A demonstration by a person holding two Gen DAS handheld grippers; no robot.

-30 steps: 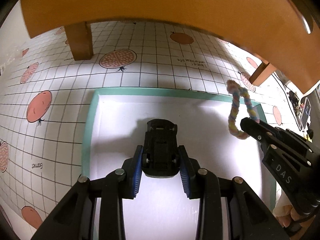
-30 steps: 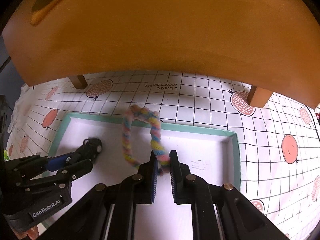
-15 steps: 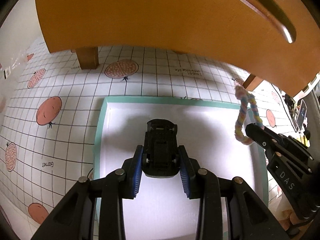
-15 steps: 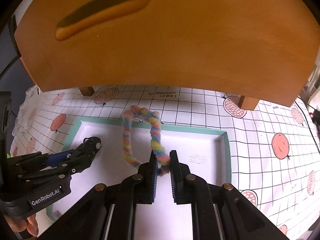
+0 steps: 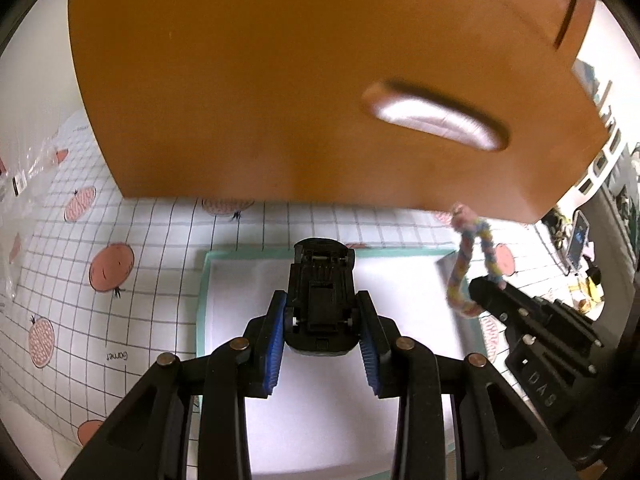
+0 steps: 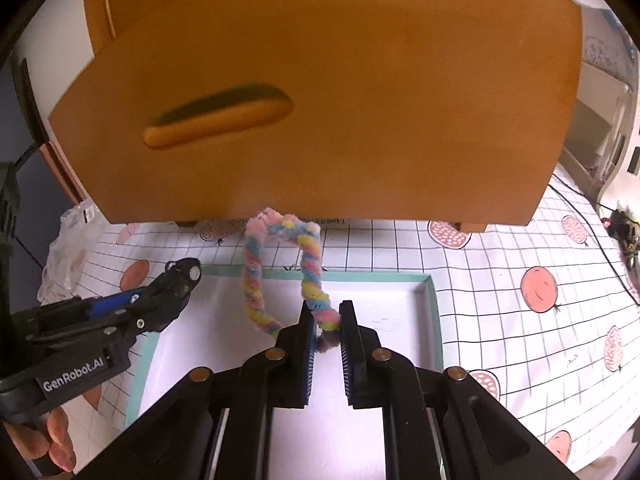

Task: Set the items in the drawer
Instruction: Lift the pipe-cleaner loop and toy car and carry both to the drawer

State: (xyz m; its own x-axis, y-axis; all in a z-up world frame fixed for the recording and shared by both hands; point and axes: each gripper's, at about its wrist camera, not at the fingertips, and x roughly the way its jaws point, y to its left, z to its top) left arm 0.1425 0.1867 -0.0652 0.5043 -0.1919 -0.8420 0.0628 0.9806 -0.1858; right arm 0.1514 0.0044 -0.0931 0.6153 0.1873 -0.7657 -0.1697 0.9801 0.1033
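Note:
My left gripper [image 5: 322, 314] is shut on a black toy car [image 5: 321, 288], held underside up above the white tray [image 5: 224, 280]. In the right wrist view the left gripper [image 6: 182, 276] reaches in from the left with the car's nose [image 6: 188, 270] showing. My right gripper [image 6: 324, 320] is shut on one end of a pastel twisted rope loop [image 6: 280, 268], which arches up in front of it. From the left wrist view that loop [image 5: 472, 264] hangs at the right gripper's tip [image 5: 486, 290]. The orange drawer front [image 6: 320, 92] with its recessed handle [image 6: 218, 120] fills the upper view and looks closed.
A white tray with a teal rim [image 6: 434, 320] lies on a grid cloth printed with fruit [image 6: 538, 284]. A wooden leg [image 6: 474, 226] stands under the orange cabinet. Crumpled clear plastic [image 6: 66, 256] sits at far left. A hand [image 6: 52, 436] holds the left gripper.
Both grippers have risen away from the tray with the car and the rope loop. The drawer front and its handle now fill much more of each view.

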